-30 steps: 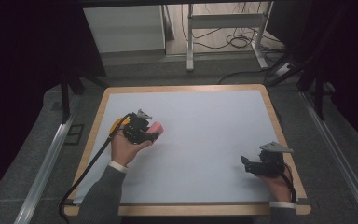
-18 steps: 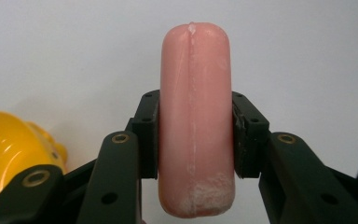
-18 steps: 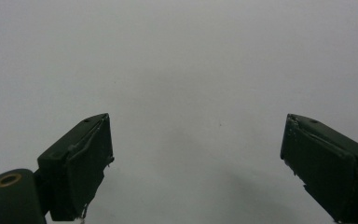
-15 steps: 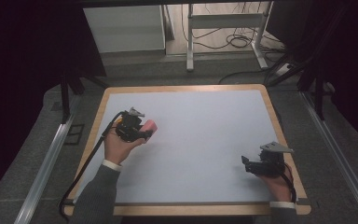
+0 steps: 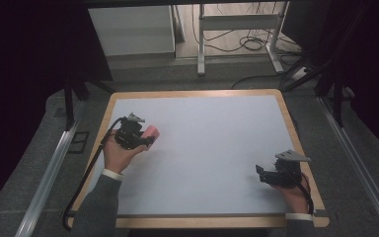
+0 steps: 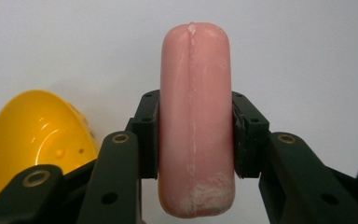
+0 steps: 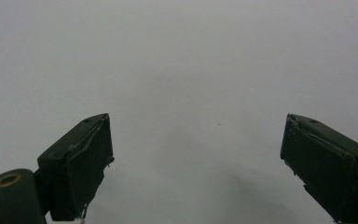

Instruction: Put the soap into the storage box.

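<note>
Two fingers [image 6: 242, 135] clamping pink sausage [image 6: 196, 116] mid-length, right gripper [image 7: 196, 163] spread wide, empty; possible slip from slick casing.

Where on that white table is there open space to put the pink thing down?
Most of the white wood-rimmed table is bare: the whole middle and far side, between the two tools. It is crowded only near the left tool, gripping the pink sausage-shaped object, beside a yellow plastic bowl.

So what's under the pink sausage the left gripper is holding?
In the left gripper view, the left gripper clamps the pink sausage above the white table surface. A yellow bowl sits off to the side, not beneath it. Directly below the sausage's near end is covered.
</note>
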Available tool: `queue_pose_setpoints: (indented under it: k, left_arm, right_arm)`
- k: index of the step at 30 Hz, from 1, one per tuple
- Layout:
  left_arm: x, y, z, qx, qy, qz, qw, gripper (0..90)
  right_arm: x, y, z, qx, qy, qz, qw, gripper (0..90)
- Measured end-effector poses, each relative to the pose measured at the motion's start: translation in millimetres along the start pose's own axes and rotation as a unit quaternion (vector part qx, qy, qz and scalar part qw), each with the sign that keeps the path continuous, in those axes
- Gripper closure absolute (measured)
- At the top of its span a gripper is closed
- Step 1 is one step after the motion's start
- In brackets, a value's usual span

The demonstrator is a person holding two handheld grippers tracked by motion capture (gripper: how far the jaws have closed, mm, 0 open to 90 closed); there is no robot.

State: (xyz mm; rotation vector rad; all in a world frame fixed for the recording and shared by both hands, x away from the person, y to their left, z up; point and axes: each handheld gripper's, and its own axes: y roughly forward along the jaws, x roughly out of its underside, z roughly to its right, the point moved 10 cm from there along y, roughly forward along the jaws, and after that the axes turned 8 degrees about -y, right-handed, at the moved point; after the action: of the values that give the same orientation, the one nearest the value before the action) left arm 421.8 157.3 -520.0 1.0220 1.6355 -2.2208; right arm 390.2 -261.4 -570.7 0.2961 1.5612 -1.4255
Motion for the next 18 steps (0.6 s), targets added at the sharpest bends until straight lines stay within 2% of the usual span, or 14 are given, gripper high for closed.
queue_pose_setpoints:
  k: [18]
  left_arm:
    - [5.2, -6.6, -22.3, -0.012, -0.022, 0.004, 0.9997, 60.5]
  right_arm:
    - [-0.2, -0.2, 0.0, 0.001, 0.0, 0.0, 1.0, 8.7]
